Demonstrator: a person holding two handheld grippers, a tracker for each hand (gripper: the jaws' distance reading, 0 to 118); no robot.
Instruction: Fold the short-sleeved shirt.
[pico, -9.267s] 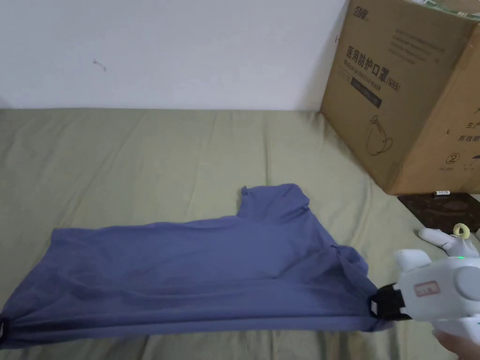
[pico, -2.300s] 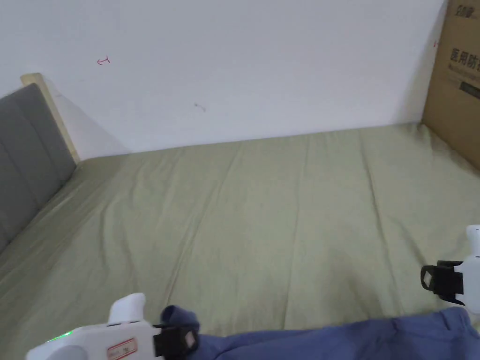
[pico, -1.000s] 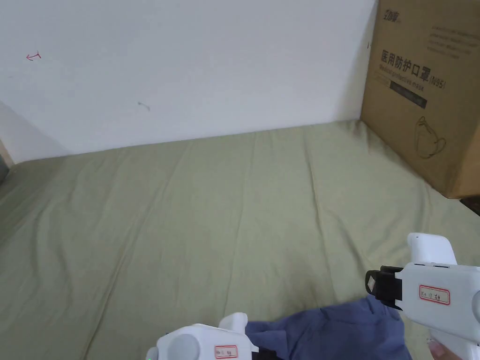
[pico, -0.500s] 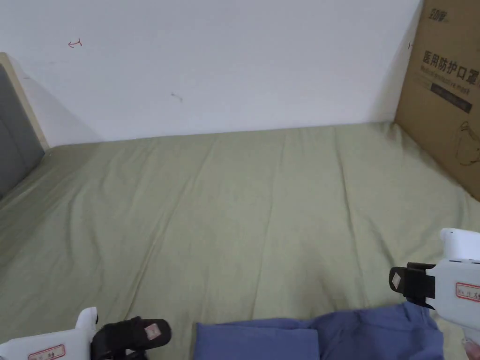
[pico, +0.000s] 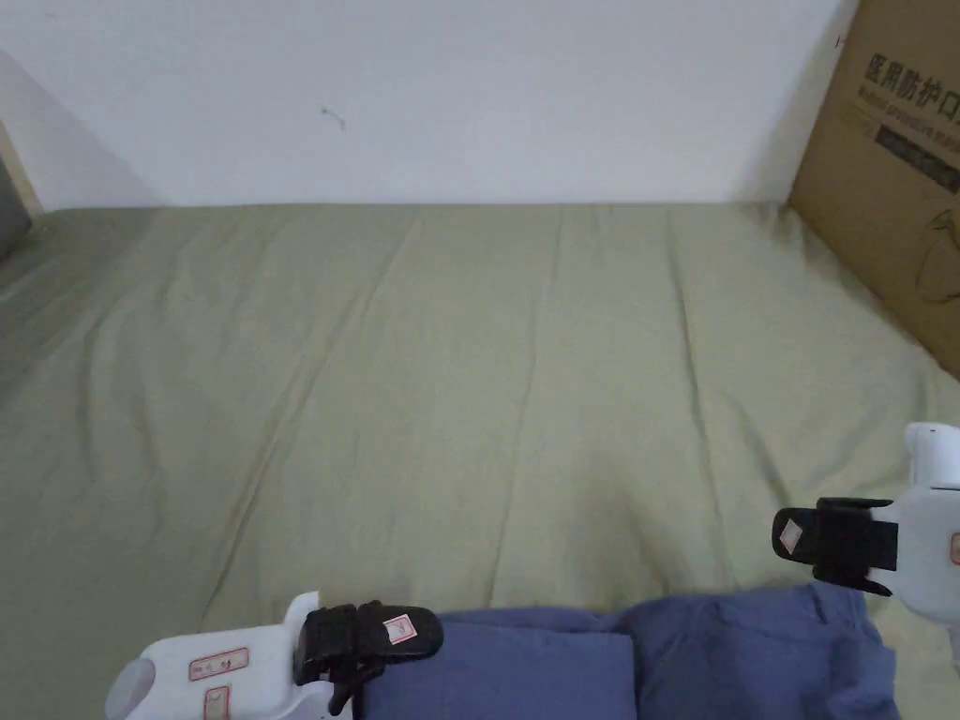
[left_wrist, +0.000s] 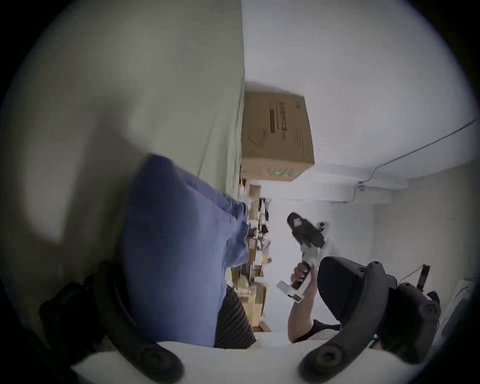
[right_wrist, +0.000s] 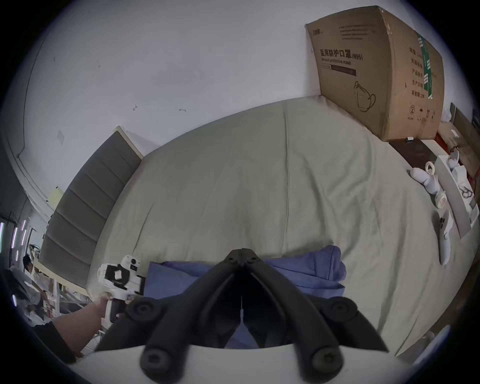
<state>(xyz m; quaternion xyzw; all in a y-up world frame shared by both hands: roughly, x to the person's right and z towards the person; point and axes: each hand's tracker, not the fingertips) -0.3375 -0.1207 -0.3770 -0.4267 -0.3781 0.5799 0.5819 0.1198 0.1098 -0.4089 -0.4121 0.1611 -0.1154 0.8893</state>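
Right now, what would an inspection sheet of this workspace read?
Surface: green bed sheet, lightly creased.
Job's things: blue shirt partly folded at the near edge.
Clutter: cardboard box at the far right corner; white controllers by the right edge.
Grippers: left gripper open, at the shirt's left end; right gripper shut, empty, above the shirt.
Cables: wire along the wall.
Surroundings: white wall, grey headboard.
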